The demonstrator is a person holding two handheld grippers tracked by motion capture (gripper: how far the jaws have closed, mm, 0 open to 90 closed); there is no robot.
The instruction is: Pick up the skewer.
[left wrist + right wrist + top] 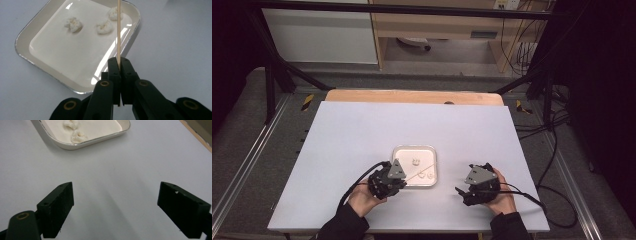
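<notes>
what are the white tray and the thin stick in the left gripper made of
The white rectangular tray looks like glossy enamelled or glazed ware: bright glare streaks, and a shiny, metallic-looking rim. The thin pale stick looks like bare wood or bamboo: matte tan, straight.

Overhead light falls evenly on the pale tabletop (362, 150), while the room around it stays dark. Glare streaks the tray (25, 50); the high view is soft.

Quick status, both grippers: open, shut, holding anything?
Left gripper: shut on the wooden skewer, which reaches over the tray.
Right gripper: open, empty, over the bare table.
</notes>
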